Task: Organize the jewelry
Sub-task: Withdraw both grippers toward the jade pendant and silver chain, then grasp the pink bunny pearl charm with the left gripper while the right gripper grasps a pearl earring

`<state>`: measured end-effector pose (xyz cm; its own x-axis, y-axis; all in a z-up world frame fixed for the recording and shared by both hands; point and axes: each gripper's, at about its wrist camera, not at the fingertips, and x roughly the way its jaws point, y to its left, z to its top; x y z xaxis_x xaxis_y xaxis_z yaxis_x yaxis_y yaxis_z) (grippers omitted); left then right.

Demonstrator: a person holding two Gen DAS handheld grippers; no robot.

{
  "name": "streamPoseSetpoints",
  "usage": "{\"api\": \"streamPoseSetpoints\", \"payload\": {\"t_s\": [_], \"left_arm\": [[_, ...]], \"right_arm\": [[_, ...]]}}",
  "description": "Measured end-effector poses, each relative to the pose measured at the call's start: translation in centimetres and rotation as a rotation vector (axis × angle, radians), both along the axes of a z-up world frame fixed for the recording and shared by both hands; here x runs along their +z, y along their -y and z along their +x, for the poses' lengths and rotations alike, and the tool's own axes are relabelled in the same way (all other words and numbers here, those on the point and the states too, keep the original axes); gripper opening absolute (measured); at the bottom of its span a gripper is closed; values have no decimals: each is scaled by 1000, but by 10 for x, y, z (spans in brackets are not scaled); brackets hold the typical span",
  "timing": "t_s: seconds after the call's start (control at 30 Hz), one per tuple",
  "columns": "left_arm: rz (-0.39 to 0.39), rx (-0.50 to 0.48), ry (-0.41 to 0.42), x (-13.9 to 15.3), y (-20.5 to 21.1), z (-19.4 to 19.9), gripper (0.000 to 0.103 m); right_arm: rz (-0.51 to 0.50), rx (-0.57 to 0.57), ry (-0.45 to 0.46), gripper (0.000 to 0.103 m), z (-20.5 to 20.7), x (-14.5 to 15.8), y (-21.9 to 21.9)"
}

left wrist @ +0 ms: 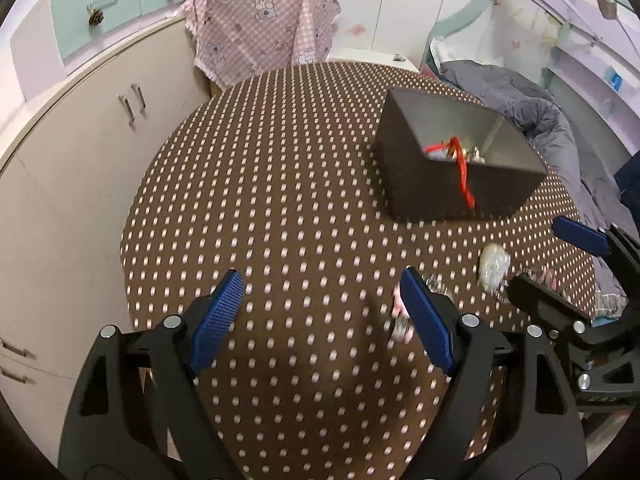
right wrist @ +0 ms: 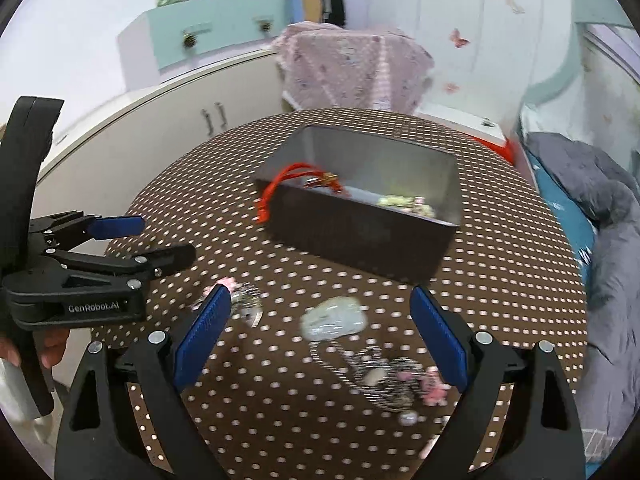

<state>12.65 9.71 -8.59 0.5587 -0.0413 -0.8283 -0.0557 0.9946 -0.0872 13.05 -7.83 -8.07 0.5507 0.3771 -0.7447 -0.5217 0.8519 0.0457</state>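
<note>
A dark box stands on the dotted brown table, holding jewelry; a red cord hangs over its rim. A pale green piece lies on the table in front of the box. A silver chain with pink beads lies nearer. A small pink and silver piece lies by a finger of each gripper. My left gripper is open and empty. My right gripper is open and empty, above the green piece and chain.
White cabinets curve along the left. A pink checked cloth covers something behind the table. A bed with a grey quilt lies to the right.
</note>
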Motion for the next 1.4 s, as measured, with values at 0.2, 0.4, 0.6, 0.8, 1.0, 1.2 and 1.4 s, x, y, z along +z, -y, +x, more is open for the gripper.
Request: {"api": "streamPoseSetpoints", "payload": {"t_s": [0.2, 0.4, 0.6, 0.8, 1.0, 1.2, 1.4], "left_arm": [[-61, 31, -29, -10, -4, -19, 79], [-145, 90, -49, -17, -3, -40, 77], [-141, 55, -81, -16, 16, -51, 77], [-117, 13, -108, -15, 21, -47, 77], [-135, 31, -107, -15, 15, -34, 77], [-92, 49, -86, -14, 19, -25, 53], [-106, 15, -59, -15, 25, -19, 45]], "right_arm": [[-3, 25, -45, 79, 0, -15, -9], [8, 7, -56, 79, -1, -18, -7], [6, -27, -72, 79, -4, -25, -3], [3, -50, -55, 78, -8, -22, 1], [4, -71, -43, 78, -10, -21, 11], [8, -96, -55, 79, -7, -23, 20], [10, -99, -65, 79, -5, -26, 22]]}}
